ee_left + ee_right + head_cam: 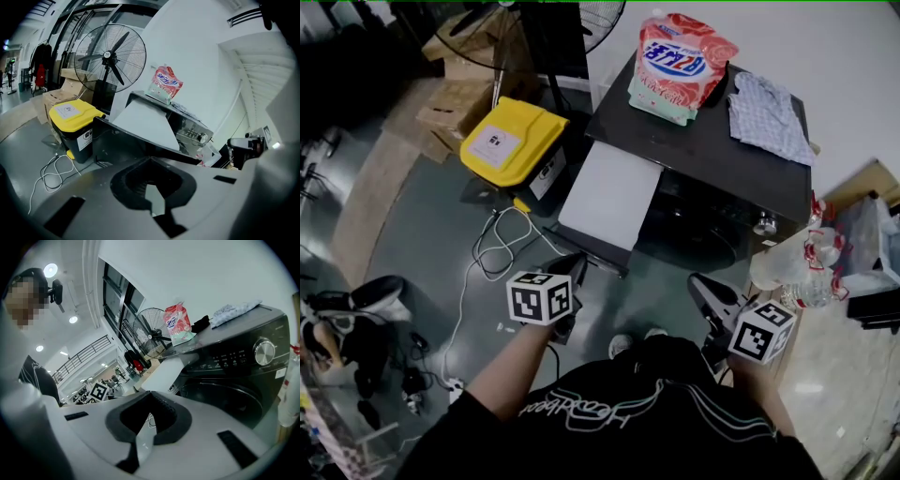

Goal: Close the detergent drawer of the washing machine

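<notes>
The dark washing machine [712,164] stands ahead of me. Its detergent drawer [609,192] is pulled far out toward me, pale on top with a dark front panel. My left gripper [575,262] is shut and empty, its tips just short of the drawer's front panel; contact cannot be told. In the left gripper view the drawer [145,123] fills the space just beyond the shut left gripper [151,159]. My right gripper [701,284] is shut and empty, low in front of the machine's door, right of the drawer. Its own view shows the drawer [166,372] past the right gripper [149,392].
A pink detergent bag [680,61] and a folded cloth [769,117] lie on the machine's top. A yellow-lidded bin [511,141] stands left of the drawer, with a white cable [492,248] on the floor. Plastic bottles [806,262] sit at the right. A standing fan [110,56] is behind the bin.
</notes>
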The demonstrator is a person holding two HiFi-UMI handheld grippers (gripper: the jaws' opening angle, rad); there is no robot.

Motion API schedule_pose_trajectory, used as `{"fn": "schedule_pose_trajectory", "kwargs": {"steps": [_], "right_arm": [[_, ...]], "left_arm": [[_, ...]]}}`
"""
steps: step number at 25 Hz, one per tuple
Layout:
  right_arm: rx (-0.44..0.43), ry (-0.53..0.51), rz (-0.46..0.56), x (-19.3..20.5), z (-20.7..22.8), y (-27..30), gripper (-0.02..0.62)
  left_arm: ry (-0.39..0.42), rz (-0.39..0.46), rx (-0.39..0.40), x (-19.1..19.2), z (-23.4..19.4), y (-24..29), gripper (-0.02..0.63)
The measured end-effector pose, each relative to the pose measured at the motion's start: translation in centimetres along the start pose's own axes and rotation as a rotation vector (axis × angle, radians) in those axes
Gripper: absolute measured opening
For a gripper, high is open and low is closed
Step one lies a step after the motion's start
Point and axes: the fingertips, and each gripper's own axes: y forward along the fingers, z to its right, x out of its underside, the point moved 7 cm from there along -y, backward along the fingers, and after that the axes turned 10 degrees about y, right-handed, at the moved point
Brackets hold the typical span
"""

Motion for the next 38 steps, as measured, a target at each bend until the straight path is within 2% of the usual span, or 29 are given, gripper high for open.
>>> {"fn": "schedule_pose_trajectory", "kwargs": {"steps": [10,20,38], "right_arm": [[-0.018,0.029,-0.004,-0.4,1.0,0.9,0.027],[-0.026,0.052,0.002,-1.7,2.5,1.8,0.027],[-0.043,0.015,-0.062,-4.0,4.1,3.8,0.027]], "left_arm": [[-0.021,-0.019,-0.005,-0.4,0.2,-0.1,0.023],[-0.015,0.006,-0.039,-1.5,0.4,-0.3,0.023],[-0.043,0.032,-0.057,-3.4,0.4,1.8,0.023]]}}
